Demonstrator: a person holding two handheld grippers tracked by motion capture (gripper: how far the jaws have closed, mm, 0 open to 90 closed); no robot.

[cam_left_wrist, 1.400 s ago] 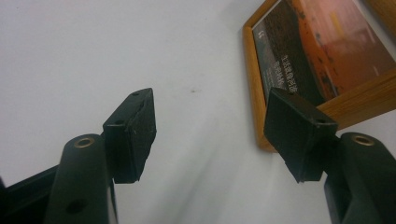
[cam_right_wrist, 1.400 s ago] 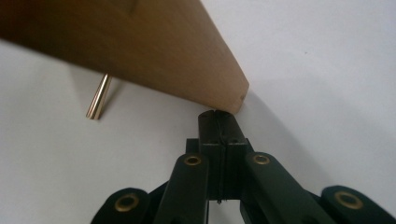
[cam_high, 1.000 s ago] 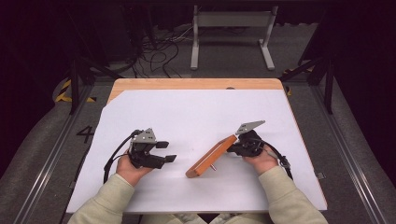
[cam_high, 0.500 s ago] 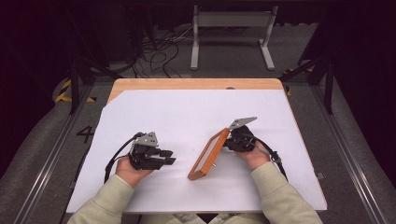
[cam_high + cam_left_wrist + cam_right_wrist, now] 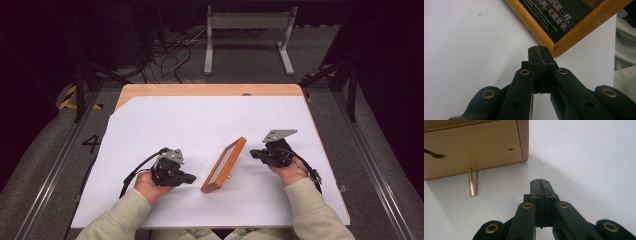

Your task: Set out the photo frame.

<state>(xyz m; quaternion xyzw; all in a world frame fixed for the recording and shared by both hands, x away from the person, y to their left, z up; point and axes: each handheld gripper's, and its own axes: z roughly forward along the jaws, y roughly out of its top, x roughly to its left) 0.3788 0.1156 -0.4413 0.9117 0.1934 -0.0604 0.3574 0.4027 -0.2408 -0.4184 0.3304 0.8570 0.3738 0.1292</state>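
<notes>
High view — picture frame (image 5: 224, 165) now propped upright, freed by right gripper (image 5: 256, 153); left gripper (image 5: 194, 177) just closed — both pinched together, empty

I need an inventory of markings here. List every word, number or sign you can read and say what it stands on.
"4": painted dark on the grey floor left of the white-covered table.
Lines of white Chinese characters: on the dark print inside the orange wooden picture frame, seen in the left gripper view; too small and cut off to quote reliably.
Nothing else legible.
</notes>
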